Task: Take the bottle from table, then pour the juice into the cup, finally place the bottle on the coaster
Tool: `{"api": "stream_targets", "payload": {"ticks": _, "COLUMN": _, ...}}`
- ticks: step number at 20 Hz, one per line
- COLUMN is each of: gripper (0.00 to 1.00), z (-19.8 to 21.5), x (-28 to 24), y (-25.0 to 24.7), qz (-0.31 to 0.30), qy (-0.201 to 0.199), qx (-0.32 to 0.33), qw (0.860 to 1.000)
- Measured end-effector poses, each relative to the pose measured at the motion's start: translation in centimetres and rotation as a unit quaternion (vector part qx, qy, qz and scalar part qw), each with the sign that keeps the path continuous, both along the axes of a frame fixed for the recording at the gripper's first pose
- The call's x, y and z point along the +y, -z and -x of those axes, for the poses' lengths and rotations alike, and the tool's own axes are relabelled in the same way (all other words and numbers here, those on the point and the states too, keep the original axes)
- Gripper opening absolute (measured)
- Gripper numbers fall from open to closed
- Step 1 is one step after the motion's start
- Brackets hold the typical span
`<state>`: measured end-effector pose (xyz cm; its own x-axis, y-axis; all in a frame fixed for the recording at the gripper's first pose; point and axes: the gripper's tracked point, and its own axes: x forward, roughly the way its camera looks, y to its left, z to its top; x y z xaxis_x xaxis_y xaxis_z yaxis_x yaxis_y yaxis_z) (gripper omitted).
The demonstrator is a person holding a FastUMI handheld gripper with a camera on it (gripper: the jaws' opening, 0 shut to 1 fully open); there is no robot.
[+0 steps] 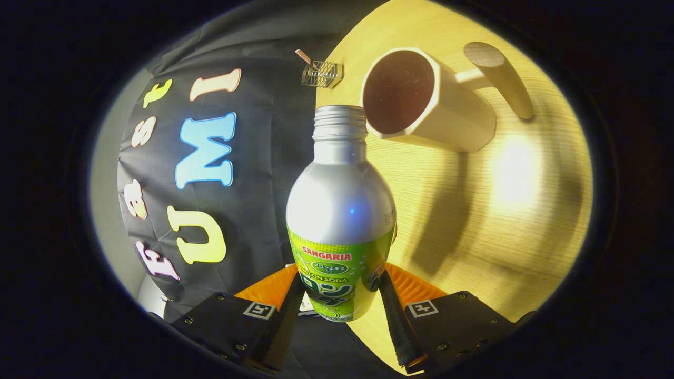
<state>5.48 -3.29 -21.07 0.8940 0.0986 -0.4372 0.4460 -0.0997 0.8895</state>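
A pale wood-grain table (505,221) is seen beyond the fingers, from 12 o'clock round to 4 o'clock of them. A cream, faceted cup (447,116) stands on it at about 1 o'clock, its dark inside turned toward the camera and its thick handle pointing away toward 2 o'clock. The cup's long shadow is cast over the bare wood, with a bright patch of light beside it. A small wire cage (321,73) is seen at the table's edge at 12 o'clock; whether it rests on the wood cannot be told. The bottle (339,221) is clamped by both fingers of the gripper (339,287).
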Motion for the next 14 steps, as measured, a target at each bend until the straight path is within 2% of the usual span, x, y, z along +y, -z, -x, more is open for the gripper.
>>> {"api": "stream_targets", "payload": {"ticks": 14, "gripper": 0.76, "z": 0.08, "x": 0.14, "y": -0.94, "qz": -0.083, "qy": 0.017, "qx": 0.011, "qw": 0.996}}
